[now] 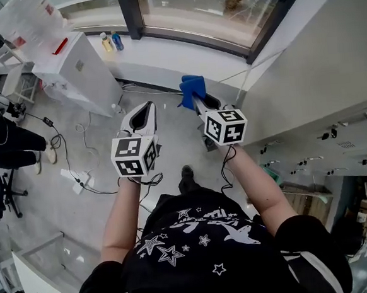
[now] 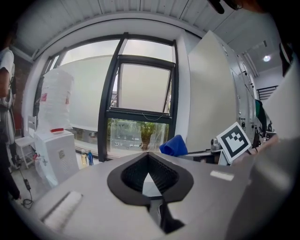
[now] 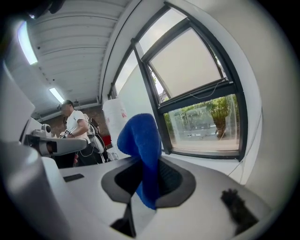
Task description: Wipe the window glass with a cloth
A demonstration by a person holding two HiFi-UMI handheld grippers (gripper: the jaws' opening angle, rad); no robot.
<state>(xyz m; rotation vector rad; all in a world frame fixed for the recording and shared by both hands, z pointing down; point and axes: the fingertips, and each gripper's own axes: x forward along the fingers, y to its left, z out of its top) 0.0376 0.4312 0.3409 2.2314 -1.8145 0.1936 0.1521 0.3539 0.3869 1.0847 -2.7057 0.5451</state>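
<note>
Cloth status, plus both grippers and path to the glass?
Left gripper shut, empty. Right gripper shut on blue cloth, short of the window glass. Two bottles on the ledge, left of the pane.

Head view overhead; 2 gripper views share window (image 2: 143, 86).

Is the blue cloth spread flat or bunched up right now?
Bunched. The blue cloth is pinched between the fingers of the right gripper and stands up in a folded lump, short of the window glass.
</note>
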